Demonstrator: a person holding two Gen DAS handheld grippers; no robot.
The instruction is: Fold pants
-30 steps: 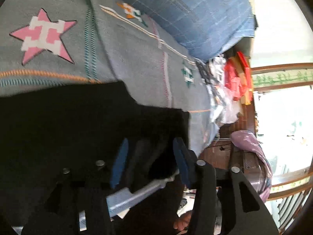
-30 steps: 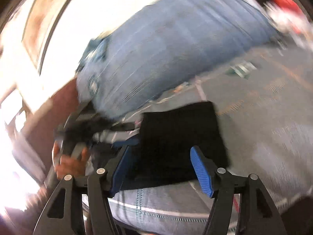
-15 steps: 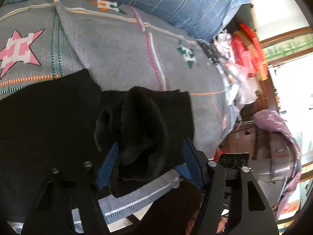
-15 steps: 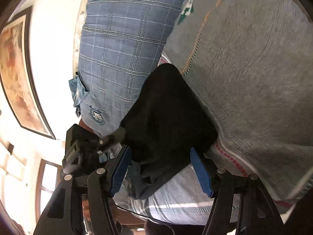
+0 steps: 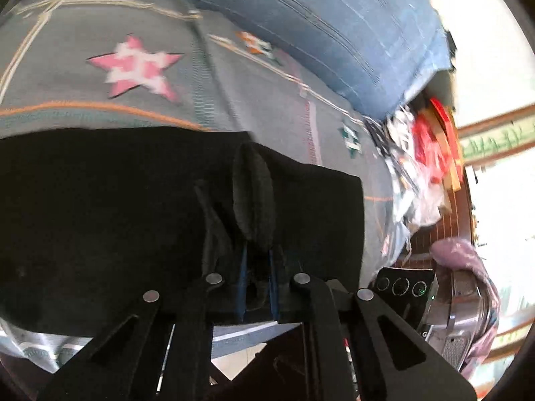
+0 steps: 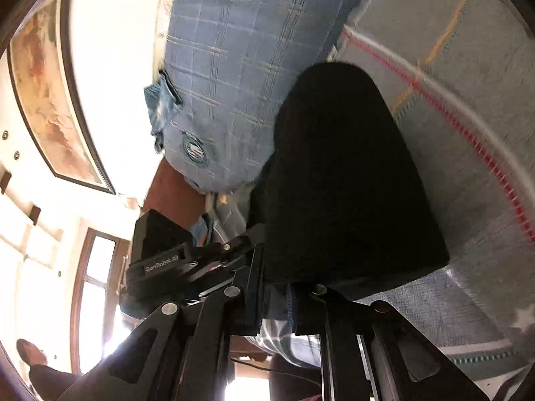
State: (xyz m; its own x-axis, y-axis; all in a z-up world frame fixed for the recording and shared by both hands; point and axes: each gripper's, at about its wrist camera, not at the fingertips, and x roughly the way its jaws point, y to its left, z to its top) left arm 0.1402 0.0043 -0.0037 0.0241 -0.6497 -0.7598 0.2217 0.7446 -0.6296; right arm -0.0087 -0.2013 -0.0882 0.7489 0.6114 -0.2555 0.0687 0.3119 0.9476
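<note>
The black pants [image 5: 100,207] lie on a grey patterned bedspread [image 5: 254,100]. In the left wrist view my left gripper [image 5: 256,277] is shut on a raised fold of the black pants near their right edge. In the right wrist view the pants [image 6: 341,173] rise as a dark folded mass above the bedspread [image 6: 468,100]. My right gripper [image 6: 275,304] is shut on their near edge. The left gripper's black body [image 6: 160,250] shows close beside it on the left.
A blue checked pillow [image 5: 334,26] lies at the far side of the bed and shows in the right wrist view [image 6: 240,67] too. Red and white clutter [image 5: 424,153] sits past the bed's right edge. A framed picture [image 6: 50,100] hangs on the wall.
Both grippers have closed from open onto the black pants' edge. The cloth between the left fingers is now pinched into a narrow raised fold.
</note>
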